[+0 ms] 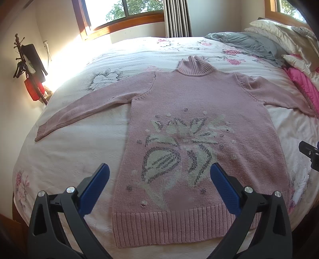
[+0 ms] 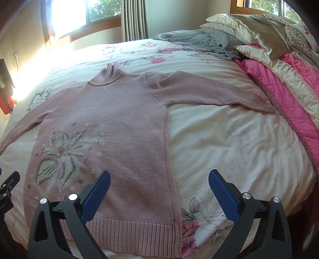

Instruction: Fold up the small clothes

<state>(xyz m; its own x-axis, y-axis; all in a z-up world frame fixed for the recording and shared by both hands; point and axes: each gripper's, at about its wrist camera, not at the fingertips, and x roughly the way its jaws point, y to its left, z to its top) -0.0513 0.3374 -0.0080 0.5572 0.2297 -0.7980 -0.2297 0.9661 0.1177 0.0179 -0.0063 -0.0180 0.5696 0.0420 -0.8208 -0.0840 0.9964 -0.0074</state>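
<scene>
Pink knit sweater (image 1: 199, 123) spread flat and face up on the white flowered bedspread (image 1: 69, 159), ribbed hem nearest the cameras, high ribbed collar (image 1: 192, 66) pointing toward the window (image 1: 123, 12). Both sleeves stretched straight out to the sides, the left sleeve (image 1: 83, 111) toward the sunlit wall, the right sleeve (image 2: 209, 93) reaching toward a bright pink quilt (image 2: 283, 93). Pale green and grey flower pattern (image 1: 179, 151) knitted into the front.

Left gripper (image 1: 159, 189) hovering above the hem, blue pads spread wide, nothing between them, no visible contact with the fabric. Right gripper (image 2: 159, 191) likewise wide apart and empty, poised over the sweater's right lower edge, one pad above the knit, the other above bare bedspread.

Grey blanket (image 2: 191, 39) crumpled near the head of the bed, cream pillows (image 2: 249, 25) stacked beside it. Striped curtain (image 1: 176, 18) hanging between the windows. Black and red items (image 1: 32, 67) hung on the left wall, too blurred to tell apart.
</scene>
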